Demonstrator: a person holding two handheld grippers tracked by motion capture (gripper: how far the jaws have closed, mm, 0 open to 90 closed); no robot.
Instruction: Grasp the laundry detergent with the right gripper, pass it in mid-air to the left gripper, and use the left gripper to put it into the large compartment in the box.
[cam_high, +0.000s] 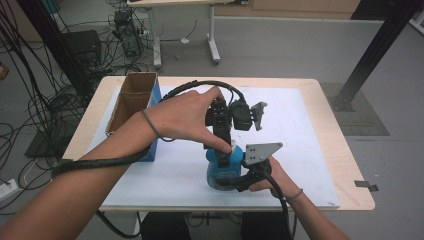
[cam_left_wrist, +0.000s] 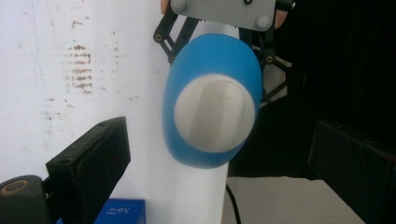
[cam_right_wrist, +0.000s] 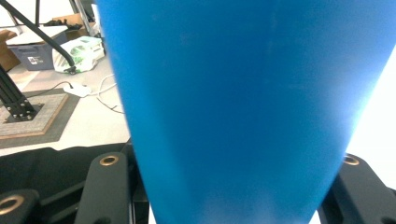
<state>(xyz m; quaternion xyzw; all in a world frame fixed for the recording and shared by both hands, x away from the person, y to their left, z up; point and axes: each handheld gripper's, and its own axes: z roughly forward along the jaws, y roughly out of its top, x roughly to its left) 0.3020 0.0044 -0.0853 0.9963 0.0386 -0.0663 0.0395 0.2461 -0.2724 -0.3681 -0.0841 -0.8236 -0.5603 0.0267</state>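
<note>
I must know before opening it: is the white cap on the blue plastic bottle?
On. The white cap covers the blue plastic bottle top, between the open left gripper jaws.

A light wooden bench (cam_high: 345, 165) with rounded corners, covered by a white sheet (cam_high: 300, 145), stands on a grey floor (cam_high: 300, 50). At its far left an open cardboard box (cam_high: 131, 97) sits against a blue box (cam_high: 154, 145), and a mass of black cables (cam_high: 35, 100) sprawls over the floor to the left. Behind it are a white-legged desk (cam_high: 212, 40), a black frame post (cam_high: 375, 50) on a dark mat (cam_high: 362, 120), and a strip of tape (cam_high: 367, 185).
</note>
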